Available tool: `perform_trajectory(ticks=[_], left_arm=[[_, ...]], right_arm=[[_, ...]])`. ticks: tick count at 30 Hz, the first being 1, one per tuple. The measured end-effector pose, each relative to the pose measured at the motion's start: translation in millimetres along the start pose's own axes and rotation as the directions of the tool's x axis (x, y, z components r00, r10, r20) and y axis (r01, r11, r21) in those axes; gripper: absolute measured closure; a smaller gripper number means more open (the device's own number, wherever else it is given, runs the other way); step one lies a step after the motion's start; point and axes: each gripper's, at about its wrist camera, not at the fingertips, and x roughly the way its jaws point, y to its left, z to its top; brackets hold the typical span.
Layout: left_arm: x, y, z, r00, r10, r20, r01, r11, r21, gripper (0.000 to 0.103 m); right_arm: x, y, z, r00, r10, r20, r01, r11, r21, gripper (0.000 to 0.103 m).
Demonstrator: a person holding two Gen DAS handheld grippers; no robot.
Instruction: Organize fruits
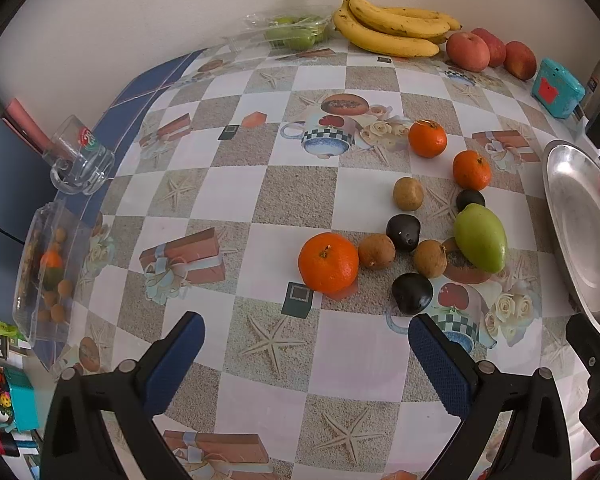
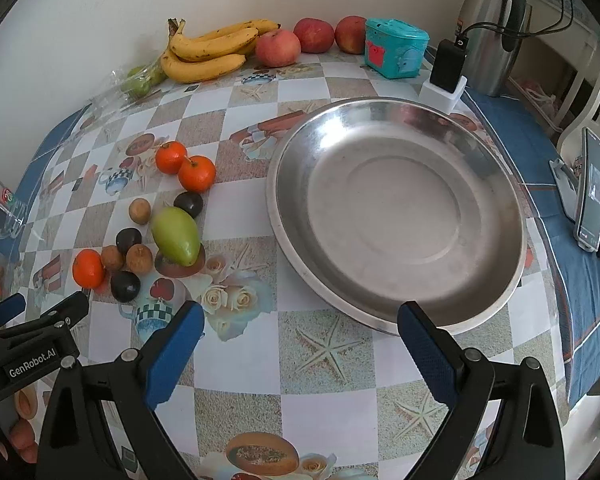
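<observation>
Small fruits (image 1: 404,216) are clustered on the table (image 1: 260,184) just left of an empty steel dish (image 2: 396,208), likely their destination, while the left gripper (image 1: 306,344) and right gripper (image 2: 300,332) are held spread wide, nothing grasped.

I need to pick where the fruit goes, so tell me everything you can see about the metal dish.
The metal dish is round, wide and shallow, in dull, scuffed silvery metal with a flat centre and sloping rim. It lies upright and empty on the checked tablecloth, to the right of the loose fruit, touching none of it. No fingers touch it.
</observation>
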Motion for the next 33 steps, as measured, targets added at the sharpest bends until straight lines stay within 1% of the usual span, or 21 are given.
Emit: perform_trajectory(ticks=[33], left_arm=[[-1.1, -0.6, 0.0, 1.000, 0.001, 0.004, -0.001, 1.000, 0.005, 0.000]], right_arm=[[2.0, 0.0, -0.9, 1.000, 0.001, -0.008, -0.001, 1.000, 0.001, 0.006]])
